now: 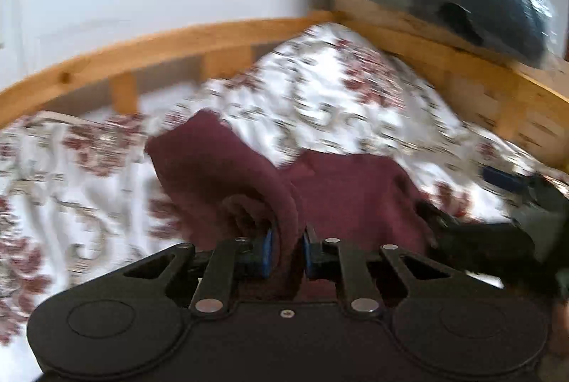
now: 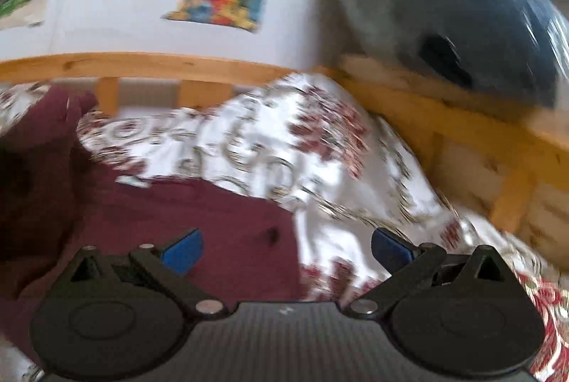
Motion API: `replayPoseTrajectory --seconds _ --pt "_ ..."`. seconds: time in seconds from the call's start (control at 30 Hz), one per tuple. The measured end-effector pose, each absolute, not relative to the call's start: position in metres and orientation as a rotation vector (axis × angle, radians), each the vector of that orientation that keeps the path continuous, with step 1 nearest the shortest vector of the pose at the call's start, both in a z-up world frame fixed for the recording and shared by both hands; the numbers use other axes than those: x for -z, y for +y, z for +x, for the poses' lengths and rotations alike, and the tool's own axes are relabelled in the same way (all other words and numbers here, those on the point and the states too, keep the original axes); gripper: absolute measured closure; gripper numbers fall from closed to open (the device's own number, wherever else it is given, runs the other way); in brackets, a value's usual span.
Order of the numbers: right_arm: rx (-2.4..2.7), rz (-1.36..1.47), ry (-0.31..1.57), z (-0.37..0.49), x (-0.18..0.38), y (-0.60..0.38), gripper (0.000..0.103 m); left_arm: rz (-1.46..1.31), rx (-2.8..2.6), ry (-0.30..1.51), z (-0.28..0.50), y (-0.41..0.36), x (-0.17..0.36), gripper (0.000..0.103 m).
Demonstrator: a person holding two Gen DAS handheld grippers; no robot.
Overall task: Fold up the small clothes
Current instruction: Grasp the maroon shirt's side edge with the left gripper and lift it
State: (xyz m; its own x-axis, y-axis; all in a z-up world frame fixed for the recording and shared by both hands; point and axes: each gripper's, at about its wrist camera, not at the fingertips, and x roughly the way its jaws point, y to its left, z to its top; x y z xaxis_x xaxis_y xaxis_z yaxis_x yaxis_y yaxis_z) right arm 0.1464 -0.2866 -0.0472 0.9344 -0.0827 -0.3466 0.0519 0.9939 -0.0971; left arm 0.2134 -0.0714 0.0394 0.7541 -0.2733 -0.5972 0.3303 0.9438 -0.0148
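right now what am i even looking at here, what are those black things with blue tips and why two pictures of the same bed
The black things are hand-held grippers, one in each of a person's hands, each with a camera looking along its two fingers. One picture is from the left gripper, the other from the right gripper. Both look at a bed with a flowered bedspread and a wooden bed frame. A dark red garment lies on the bedspread. The left gripper is shut on a fold of the garment. The right gripper is open, holding nothing, above the garment's edge. A blue bag sits on the frame.
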Motion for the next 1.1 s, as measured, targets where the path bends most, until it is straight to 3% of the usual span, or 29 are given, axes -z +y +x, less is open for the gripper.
replayPoseTrajectory --seconds 0.27,0.4,0.43,0.6,0.8,0.9,1.07,1.1 --pt "0.129 0.023 0.400 0.167 0.053 -0.329 0.000 0.033 0.428 0.730 0.211 -0.099 0.001 0.086" --pt "0.062 0.104 0.402 0.171 0.055 -0.339 0.000 0.006 0.441 0.743 0.204 -0.100 0.005 0.081" --pt "0.039 0.124 0.391 0.171 0.055 -0.340 0.000 0.004 0.440 0.735 0.200 -0.101 0.002 0.078" --pt "-0.085 0.224 0.298 0.167 0.047 -0.345 0.000 -0.046 0.451 0.690 0.179 -0.094 -0.016 0.039" --pt "-0.218 0.258 0.250 0.169 0.042 -0.339 0.000 -0.048 0.373 0.550 0.146 -0.072 -0.027 0.010" --pt "-0.317 0.316 0.303 0.174 0.045 -0.335 0.000 0.004 0.282 0.544 0.141 -0.067 -0.019 0.005" --pt "-0.466 0.435 0.425 0.193 0.055 -0.324 0.000 0.109 0.199 0.632 0.148 -0.067 0.010 0.007" --pt "-0.488 0.457 0.459 0.200 0.058 -0.321 0.004 0.135 0.197 0.641 0.150 -0.067 0.016 0.009"
